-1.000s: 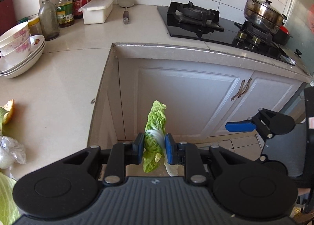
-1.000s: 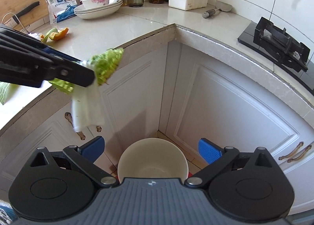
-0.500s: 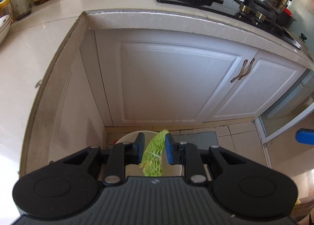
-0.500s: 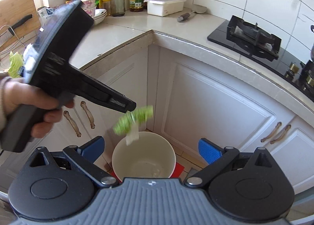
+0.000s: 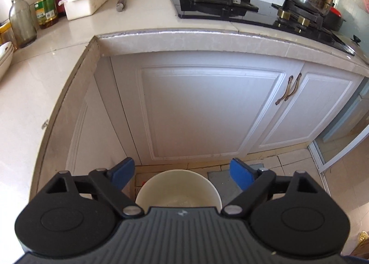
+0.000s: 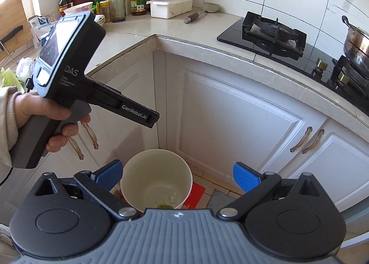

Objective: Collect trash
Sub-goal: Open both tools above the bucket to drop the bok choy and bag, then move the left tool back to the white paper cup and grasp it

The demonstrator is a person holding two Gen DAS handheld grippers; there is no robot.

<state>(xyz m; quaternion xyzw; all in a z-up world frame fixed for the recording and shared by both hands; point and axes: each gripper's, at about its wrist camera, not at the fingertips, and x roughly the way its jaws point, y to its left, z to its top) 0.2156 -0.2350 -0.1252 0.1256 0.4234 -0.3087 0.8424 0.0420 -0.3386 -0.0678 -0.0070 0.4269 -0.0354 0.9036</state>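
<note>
Left wrist view: left gripper (image 5: 182,173) jaws just spread, nothing between, right gripper (image 6: 177,175) spread too; leaf (image 6: 165,206) in bucket (image 6: 129,171), lower centre. Lift clear.

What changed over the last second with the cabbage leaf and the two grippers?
The left gripper carried the leaf down over the bin; its jaws have just been opening and now stand empty. Green scraps lie inside. The right gripper stayed open and empty.
</note>
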